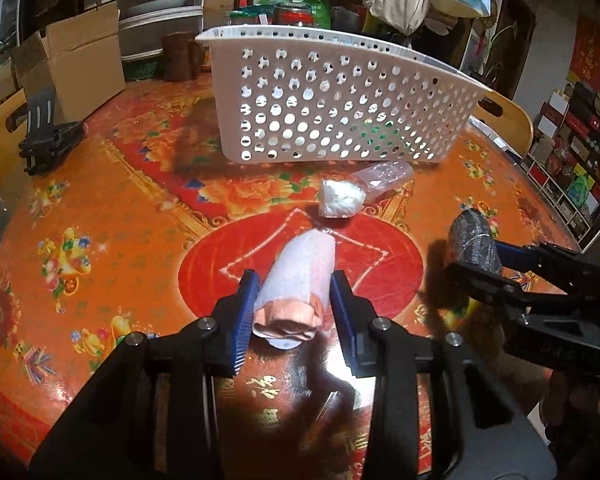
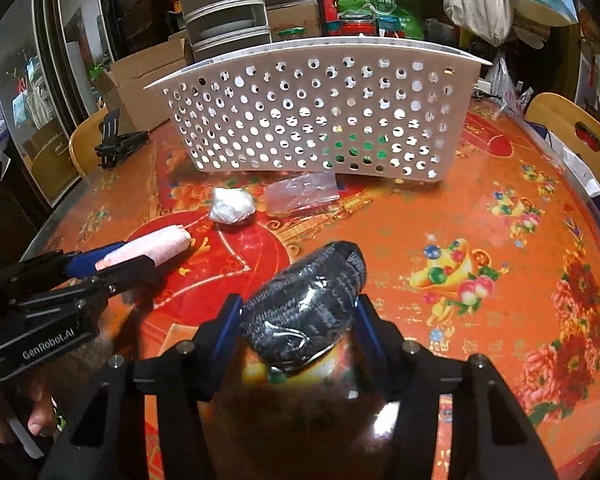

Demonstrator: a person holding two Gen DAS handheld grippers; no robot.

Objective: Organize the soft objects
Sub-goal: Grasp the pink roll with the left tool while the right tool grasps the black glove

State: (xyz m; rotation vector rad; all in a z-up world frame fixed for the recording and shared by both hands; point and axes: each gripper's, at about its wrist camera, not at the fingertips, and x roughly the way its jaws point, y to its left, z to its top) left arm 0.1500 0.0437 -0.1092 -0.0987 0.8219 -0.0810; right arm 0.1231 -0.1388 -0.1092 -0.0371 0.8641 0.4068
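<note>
Two soft rolls gripped at once, one per gripper, probably so both can go into the white perforated basket (image 1: 340,104) in a single trip. Left gripper (image 1: 294,304) closed on a pink wrapped roll (image 1: 300,280), blue fingers (image 1: 247,312) pressing its sides near the rear end, roll pointing forward toward the basket and held low over the red medallion of the bench (image 1: 100,208). Right gripper (image 2: 296,320) clamped likewise on a dark knitted roll in clear film (image 2: 308,304), gripped around the middle, apparently to keep a squashy bundle from drooping or slipping. Cannot tell whether either roll is lifted clear of the bench or just touching it. Left unpicked between grippers and basket: a white wrapped bundle (image 2: 232,206) and, just beside it, a clear plastic bag (image 2: 304,192) lying flat near the basket's front wall. Basket upright at the far side, something green visible through its holes, contents otherwise unclear. Likely next: raising both rolls over the rim.
</note>
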